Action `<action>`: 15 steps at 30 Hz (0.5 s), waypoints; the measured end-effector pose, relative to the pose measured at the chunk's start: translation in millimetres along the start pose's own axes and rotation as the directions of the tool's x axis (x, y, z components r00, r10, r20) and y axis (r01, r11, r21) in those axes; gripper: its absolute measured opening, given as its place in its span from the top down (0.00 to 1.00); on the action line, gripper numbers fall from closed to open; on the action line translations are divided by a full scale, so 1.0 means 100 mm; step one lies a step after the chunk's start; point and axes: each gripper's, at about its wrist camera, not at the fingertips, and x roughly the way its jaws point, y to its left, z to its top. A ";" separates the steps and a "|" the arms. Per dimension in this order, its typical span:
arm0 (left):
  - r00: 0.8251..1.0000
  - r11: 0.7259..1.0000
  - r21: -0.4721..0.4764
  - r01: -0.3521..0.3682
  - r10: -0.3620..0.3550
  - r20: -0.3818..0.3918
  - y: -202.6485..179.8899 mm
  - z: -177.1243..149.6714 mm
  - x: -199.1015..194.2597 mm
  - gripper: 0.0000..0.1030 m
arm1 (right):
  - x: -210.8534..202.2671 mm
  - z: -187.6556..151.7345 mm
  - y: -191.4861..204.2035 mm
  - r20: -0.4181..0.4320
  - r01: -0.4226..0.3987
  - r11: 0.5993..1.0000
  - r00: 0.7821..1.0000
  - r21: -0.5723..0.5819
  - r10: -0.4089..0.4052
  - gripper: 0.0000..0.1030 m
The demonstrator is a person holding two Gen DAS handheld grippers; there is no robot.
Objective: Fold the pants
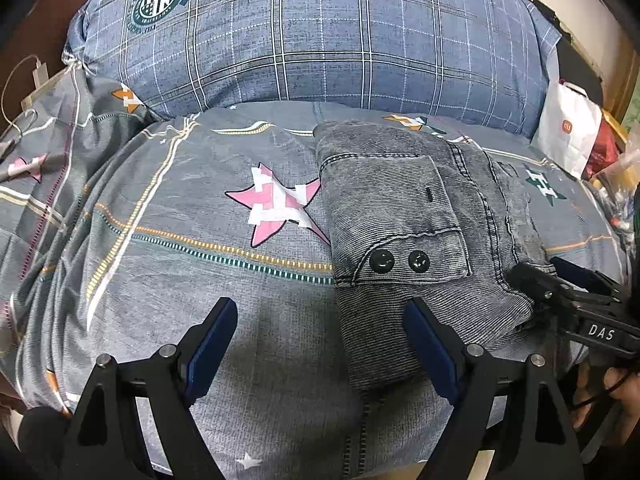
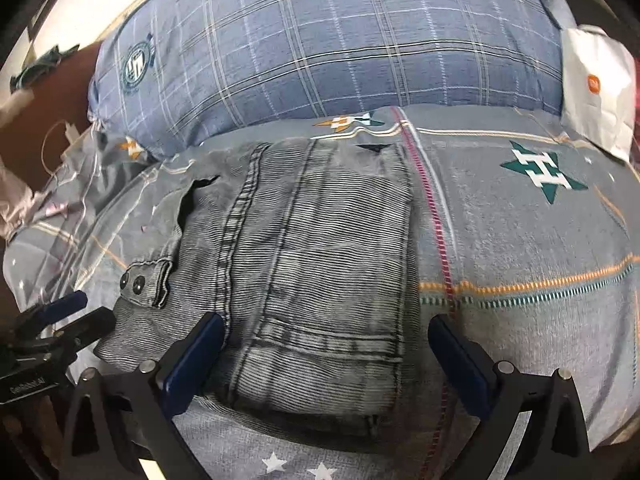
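Hovering: both grippers (jaws apart) over folded pants (image 2: 316,264).

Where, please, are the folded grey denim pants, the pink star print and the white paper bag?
folded grey denim pants (image 2: 320,264): right wrist view, middle of top layer.
pink star print (image 1: 276,204): left wrist view, star's centre.
white paper bag (image 1: 568,128): left wrist view, front face.

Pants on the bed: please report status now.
Left tongs open, empty. Right tongs open, empty, over the pants. Pants folded, flat on bedspread. Nothing in the way.
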 end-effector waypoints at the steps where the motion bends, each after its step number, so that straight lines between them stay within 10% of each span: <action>1: 1.000 1.000 0.007 -0.010 0.010 0.001 -0.02 0.00 0.00 0.17 | 0.03 -0.01 -0.02 -0.009 0.017 1.000 1.000 -0.004 -0.017 0.00; 5: 1.000 1.000 0.015 -0.026 0.026 -0.006 -0.07 -0.01 -0.01 0.17 | 0.17 -0.02 -0.02 -0.066 0.034 0.999 0.997 -0.008 -0.034 0.00; 12: 0.999 0.999 0.035 -0.034 0.035 -0.009 -0.07 -0.02 -0.04 0.17 | -0.20 -0.03 0.04 0.086 0.063 0.997 0.995 -0.038 -0.059 0.00; 15: 0.999 0.999 0.033 -0.037 0.037 -0.021 -0.07 -0.01 -0.02 0.17 | 0.11 -0.16 0.00 -0.067 0.092 0.994 0.993 -0.052 -0.095 0.00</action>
